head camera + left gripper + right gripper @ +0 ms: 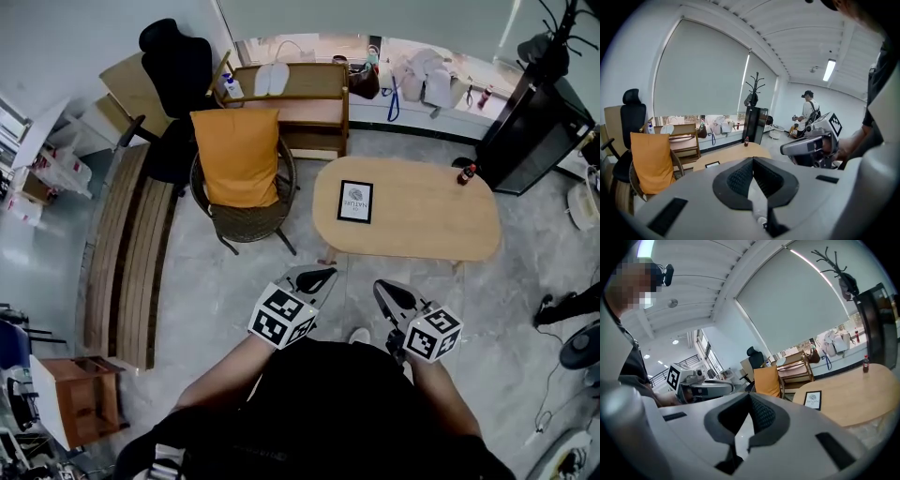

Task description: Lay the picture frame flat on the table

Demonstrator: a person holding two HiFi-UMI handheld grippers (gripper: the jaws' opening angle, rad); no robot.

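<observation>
the black-edged rectangular picture frame [355,201] is seemingly lying flat on the oval wooden table [441,225] already, hard to be sure. left gripper [314,278] and right gripper [382,291] are hanging closed, empty, well short of that table.

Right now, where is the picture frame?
In the head view, the picture frame is on the left end of the oval table, just right of the wicker chair with the orange cushion.
</observation>
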